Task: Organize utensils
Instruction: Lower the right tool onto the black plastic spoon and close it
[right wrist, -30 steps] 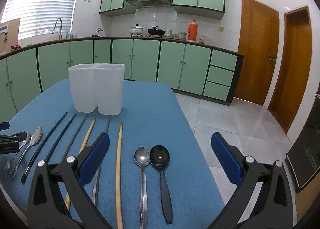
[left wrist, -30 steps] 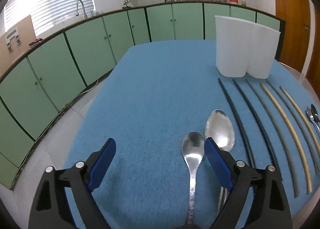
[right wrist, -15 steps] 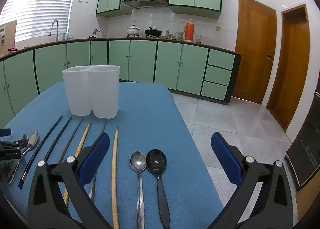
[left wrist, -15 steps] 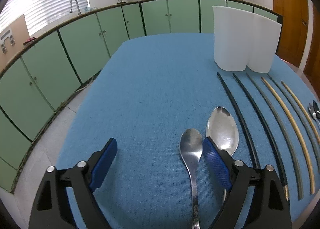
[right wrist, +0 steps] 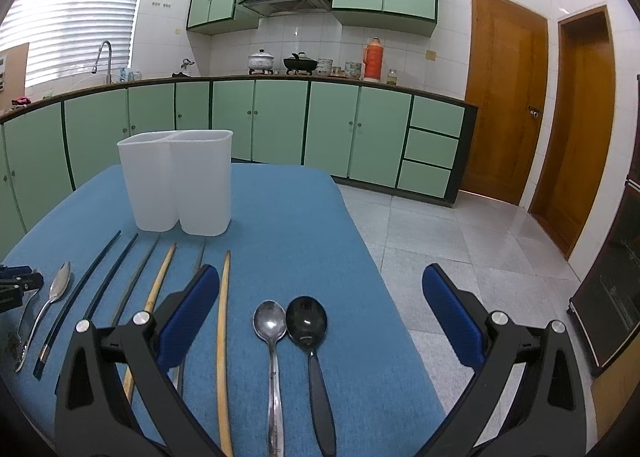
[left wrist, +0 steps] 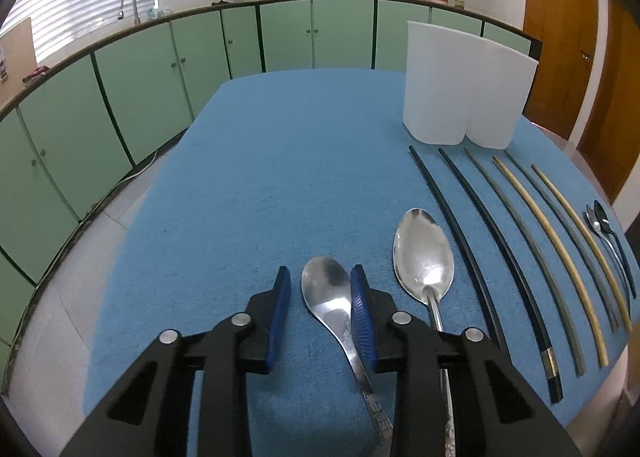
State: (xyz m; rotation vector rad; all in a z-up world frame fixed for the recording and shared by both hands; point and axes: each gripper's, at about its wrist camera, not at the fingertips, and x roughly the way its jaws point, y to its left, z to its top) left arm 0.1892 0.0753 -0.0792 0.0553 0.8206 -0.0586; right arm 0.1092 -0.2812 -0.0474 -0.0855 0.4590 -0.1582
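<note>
Green kitchen cabinets run along the walls behind the blue table (left wrist: 280,161) I'm working over. On my left gripper (left wrist: 320,311), the jaws have just been closing and now stand narrow around the small steel spoon (left wrist: 330,297). Its bowl lies between the blue pads; the right pad sits against the spoon's edge, the left pad is apart from it with cloth showing between, so I don't have a grip. Just beside it lies the large steel spoon (left wrist: 424,257), then a row of six chopsticks (left wrist: 516,269) laid side by side, dark and tan. Beyond their tips stands the white two-part holder (right wrist: 176,181), upright. My right gripper (right wrist: 320,315) hangs with its jaws wide apart, nothing between them, above a small metal spoon (right wrist: 270,323) and a black spoon (right wrist: 307,323) lying next to each other near the table's right edge.
</note>
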